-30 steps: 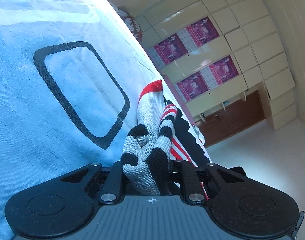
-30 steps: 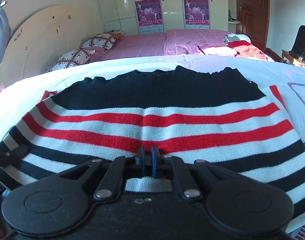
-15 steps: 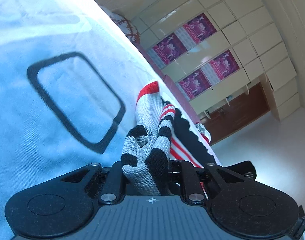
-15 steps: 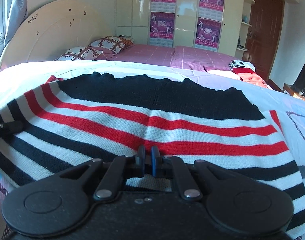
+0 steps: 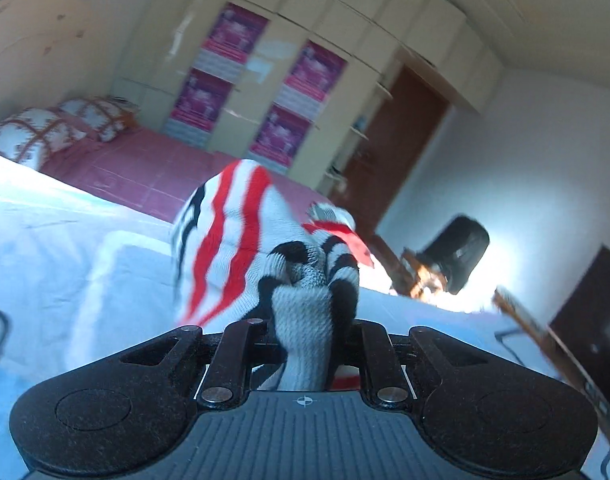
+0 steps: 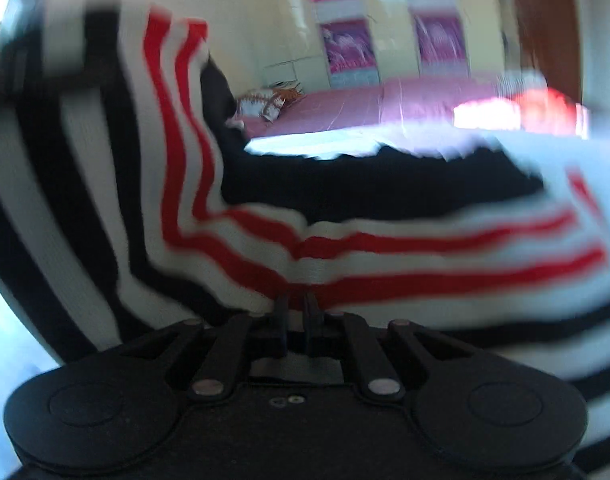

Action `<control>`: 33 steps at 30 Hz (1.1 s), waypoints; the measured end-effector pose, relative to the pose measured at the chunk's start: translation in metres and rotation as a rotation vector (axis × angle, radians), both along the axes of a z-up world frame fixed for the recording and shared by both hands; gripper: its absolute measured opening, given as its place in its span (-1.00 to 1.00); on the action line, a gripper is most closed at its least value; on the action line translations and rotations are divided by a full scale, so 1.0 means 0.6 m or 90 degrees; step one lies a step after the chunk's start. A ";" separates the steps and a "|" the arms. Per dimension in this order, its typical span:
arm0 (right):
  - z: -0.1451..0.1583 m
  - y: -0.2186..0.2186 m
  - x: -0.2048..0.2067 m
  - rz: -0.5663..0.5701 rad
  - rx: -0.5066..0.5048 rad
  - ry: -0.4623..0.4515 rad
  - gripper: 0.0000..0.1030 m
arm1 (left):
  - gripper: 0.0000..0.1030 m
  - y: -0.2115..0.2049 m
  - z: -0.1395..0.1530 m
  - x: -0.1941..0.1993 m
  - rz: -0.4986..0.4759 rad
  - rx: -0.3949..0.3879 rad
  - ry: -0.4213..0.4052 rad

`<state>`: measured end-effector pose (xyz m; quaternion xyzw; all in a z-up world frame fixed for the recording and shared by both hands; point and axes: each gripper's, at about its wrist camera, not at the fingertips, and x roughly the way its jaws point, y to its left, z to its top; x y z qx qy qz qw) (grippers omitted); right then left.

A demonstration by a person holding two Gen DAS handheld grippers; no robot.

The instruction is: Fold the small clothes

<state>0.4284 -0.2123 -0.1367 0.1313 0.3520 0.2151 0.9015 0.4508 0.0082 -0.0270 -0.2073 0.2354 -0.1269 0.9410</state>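
Note:
A small knitted sweater (image 6: 385,240) with black, white and red stripes lies partly on a light blue sheet (image 5: 65,248). My left gripper (image 5: 309,320) is shut on a bunched corner of the sweater (image 5: 241,240), which rises in front of the camera. My right gripper (image 6: 295,308) is shut on the sweater's striped edge. In the blurred right wrist view the sweater's left part stands lifted and bends over, while its black part (image 6: 385,180) lies flat beyond.
A pink bed (image 5: 137,168) with patterned pillows (image 5: 37,136) stands behind. A cream wardrobe (image 5: 265,80) carries pink posters. A brown door (image 5: 389,152) and a dark chair (image 5: 457,256) are at the right. Other clothes (image 6: 545,108) lie on the pink bed.
My left gripper has swung round and lifted its corner of the sweater; its view now faces the room. In the right wrist view the sweater's left side has risen and folded over.

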 end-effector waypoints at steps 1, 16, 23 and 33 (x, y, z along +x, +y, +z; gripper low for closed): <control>0.001 -0.053 -0.009 -0.060 0.051 0.005 -0.58 | -0.68 -0.025 -0.002 0.007 -0.016 0.008 0.009; 0.026 -0.363 -0.075 -0.143 0.426 0.086 0.64 | 0.13 -0.071 0.023 -0.077 -0.124 0.023 0.027; 0.015 -0.304 -0.055 -0.117 0.411 0.183 0.65 | 0.14 0.077 -0.052 -0.059 0.032 0.005 0.151; 0.058 -0.149 -0.018 -0.092 -0.003 0.150 -0.29 | 0.15 0.033 -0.090 -0.036 0.053 0.015 0.162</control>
